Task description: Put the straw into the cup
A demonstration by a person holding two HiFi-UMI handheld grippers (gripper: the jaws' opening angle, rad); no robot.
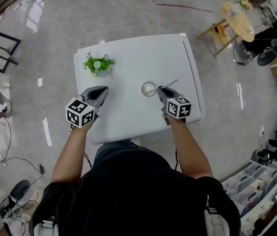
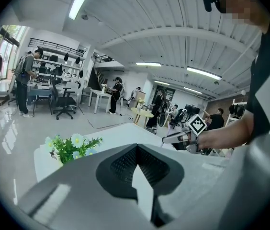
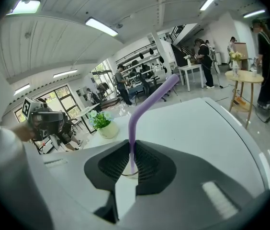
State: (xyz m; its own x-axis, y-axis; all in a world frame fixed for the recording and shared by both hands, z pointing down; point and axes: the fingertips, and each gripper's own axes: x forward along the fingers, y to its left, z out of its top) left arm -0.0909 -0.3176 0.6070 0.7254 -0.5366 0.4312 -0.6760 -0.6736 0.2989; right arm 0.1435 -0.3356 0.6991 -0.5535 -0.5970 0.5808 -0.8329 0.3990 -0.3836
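No legible words, brands, numbers or signs anywhere. Only coded black-and-white square patterns, without letters or digits, on the cube (image 1: 81, 113) of the left gripper (image 1: 100, 90) and the cube (image 1: 179, 107) of the right gripper (image 1: 161, 89). Shelves and distant furniture too small and blurred for any print.

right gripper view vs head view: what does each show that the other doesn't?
Right gripper view only: the right gripper with its jaws closed on the straw, plus the straw's purple colour and its bend. Head view only: the cup opening as a full circle beside that gripper's tip, and the person's forearms. Both: the white table, the potted plant, the left gripper and the straw.
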